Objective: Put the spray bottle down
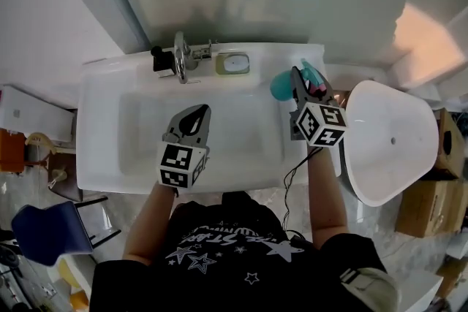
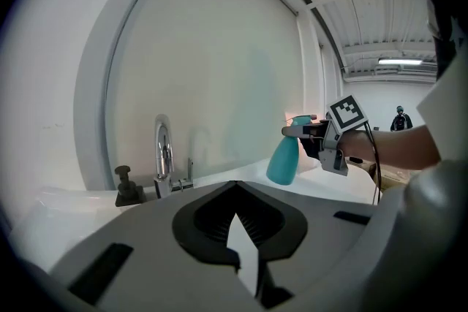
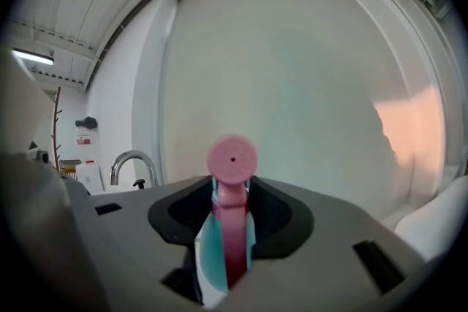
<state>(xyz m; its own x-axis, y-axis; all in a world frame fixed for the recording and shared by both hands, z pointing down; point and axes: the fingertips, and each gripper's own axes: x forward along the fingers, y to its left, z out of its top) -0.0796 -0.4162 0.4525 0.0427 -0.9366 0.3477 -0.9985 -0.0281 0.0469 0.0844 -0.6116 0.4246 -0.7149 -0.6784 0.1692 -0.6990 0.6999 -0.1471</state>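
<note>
A blue chair (image 1: 42, 231) stands on the floor off the sink's front left corner. The white sink (image 1: 101, 157) fills the middle of the head view. Along its back edge, from the left, stand a small black knob (image 1: 161, 59), a chrome tap (image 1: 181, 53) and a pale green soap dish (image 1: 232, 63).

The left gripper (image 1: 199, 111) hangs over the basin, nearer the front edge and a little left of centre, pointing toward the back edge. Its own view shows the two jaws meeting at the tips with nothing between them, so it is closed and empty.

The spray bottle (image 1: 282, 86), with a teal body and a pink head, is at the sink's back right corner, upright, over the rim. From the left gripper view its base looks level with the rim, but I cannot tell whether it touches.

The right gripper (image 1: 298, 81) is clamped on the bottle. In its own view the pink neck and the top of the teal body sit between the jaws, and the round pink nozzle stands up just beyond them.

Just past the sink's right edge lies a large white tub (image 1: 389, 144), tilted. A cardboard box (image 1: 430, 205) sits on the floor beyond it.
</note>
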